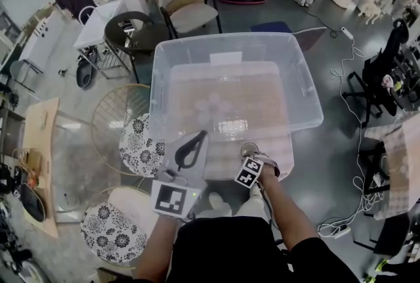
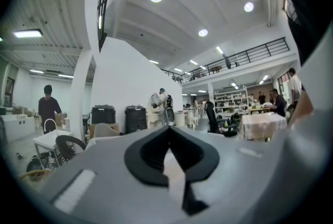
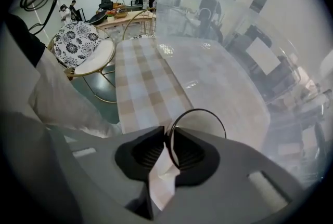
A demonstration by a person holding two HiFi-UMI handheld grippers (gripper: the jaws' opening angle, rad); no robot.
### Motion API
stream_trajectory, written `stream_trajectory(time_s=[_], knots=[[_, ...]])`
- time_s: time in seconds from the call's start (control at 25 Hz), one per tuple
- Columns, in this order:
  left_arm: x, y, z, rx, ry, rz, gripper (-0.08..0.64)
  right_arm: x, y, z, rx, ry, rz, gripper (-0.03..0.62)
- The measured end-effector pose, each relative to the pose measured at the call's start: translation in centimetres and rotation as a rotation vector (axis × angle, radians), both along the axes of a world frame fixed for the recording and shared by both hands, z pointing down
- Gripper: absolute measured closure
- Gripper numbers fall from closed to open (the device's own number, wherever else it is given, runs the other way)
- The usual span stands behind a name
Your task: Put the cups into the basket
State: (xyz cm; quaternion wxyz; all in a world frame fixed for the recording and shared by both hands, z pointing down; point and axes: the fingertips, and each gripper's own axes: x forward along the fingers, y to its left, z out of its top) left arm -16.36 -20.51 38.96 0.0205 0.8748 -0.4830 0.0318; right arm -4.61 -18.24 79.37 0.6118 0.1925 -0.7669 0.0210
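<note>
Fingers (image 3: 151, 153) of right gripper (image 3: 169, 139) nearly together in right gripper view, pinching thin dark rim of clear round plastic cup (image 3: 200, 124); cup seemingly resting on beige-checked tablecloth (image 3: 140, 88), just beside wall of big clear rectangular plastic basket (image 3: 208, 20). Left gripper view: left gripper (image 2: 167, 132) tips pressed together, nothing btwn, aimed level at room. Head view: right gripper (image 1: 252, 158) pointing steeply down onto cup (image 1: 249, 149) by basket's (image 1: 308, 88) near wall; left gripper (image 1: 197, 140) alongside, idle. Pale round shapes inside basket, too blurred to call. Judged step: grasp of cup, pre-lift. Next prob needs firm rim hold, straight lift above near wall, carry over, lower in, release w/o tipping.
</note>
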Motion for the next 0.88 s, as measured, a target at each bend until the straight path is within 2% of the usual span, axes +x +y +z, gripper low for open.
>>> stream_trajectory(time_s=[0.32, 0.6, 0.88], knots=[[-0.3, 0.0, 0.5, -0.009, 0.005, 0.008, 0.554, 0.1, 0.6, -0.4, -0.006, -0.054, 0.045, 0.548], [-0.3, -0.2, 1.0, -0.017, 0.010, 0.014, 0.555, 0.4, 1.1, -1.2, -0.013, -0.143, 0.131, 0.554], [-0.2, -0.5, 1.0, -0.015, 0.022, 0.021, 0.555, 0.6, 1.0, -2.9, -0.001, -0.189, 0.147, 0.557]])
